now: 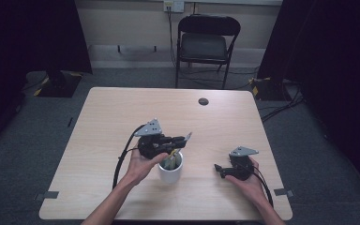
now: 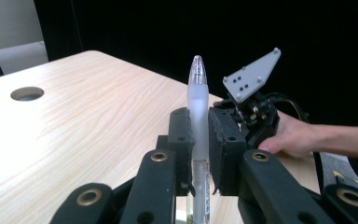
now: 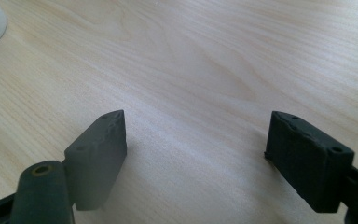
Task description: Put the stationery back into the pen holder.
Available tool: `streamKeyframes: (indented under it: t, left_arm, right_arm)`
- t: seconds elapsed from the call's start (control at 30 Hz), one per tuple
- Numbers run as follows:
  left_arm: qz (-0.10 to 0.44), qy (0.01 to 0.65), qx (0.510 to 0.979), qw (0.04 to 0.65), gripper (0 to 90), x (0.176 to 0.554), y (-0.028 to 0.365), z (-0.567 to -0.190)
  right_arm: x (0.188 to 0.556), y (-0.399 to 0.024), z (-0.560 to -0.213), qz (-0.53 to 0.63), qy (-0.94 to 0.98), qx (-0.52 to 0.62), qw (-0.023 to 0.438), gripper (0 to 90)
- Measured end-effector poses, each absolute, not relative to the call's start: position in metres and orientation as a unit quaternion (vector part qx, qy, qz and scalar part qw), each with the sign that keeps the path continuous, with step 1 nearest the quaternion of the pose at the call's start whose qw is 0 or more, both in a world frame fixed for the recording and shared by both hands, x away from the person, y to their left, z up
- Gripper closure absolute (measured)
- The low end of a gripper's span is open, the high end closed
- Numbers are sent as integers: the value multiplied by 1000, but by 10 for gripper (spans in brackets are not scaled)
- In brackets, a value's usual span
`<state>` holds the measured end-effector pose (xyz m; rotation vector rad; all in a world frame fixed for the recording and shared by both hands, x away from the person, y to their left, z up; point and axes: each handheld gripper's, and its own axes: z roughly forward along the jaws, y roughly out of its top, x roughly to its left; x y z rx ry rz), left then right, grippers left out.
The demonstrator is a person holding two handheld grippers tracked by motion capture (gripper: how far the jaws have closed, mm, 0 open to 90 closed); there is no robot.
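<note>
Pale wood table [image 1: 103,140] under you: your left gripper [image 2: 200,135], jaws clamped on the frosted pen [image 2: 198,100], sits over the white cup [image 1: 170,172]; keep that pen upright and lower it slowly. At right, your right gripper [image 3: 196,154] rests near, jaws wide, holding nothing.

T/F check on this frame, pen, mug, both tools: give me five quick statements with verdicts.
1. The left tool is shut on a frosted translucent plastic pen. True.
2. The right tool grips a pen. False: its jaws stand open over bare wood.
3. The white ceramic mug lies tipped on its side. False: it stands upright.
4. The light wooden table has a round hole near its far edge. True.
5. The mug holds nothing. False: items stand in it.
</note>
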<state>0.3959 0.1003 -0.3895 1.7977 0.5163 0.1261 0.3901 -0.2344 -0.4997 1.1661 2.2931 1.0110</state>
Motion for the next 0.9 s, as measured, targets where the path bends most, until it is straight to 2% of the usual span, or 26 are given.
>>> streamKeyframes:
  t: [0.9]
  left_arm:
    - [59,211,798,562,800,379,122,-392]
  right_arm:
    - [390,-235,-500,360,816,413,187,198]
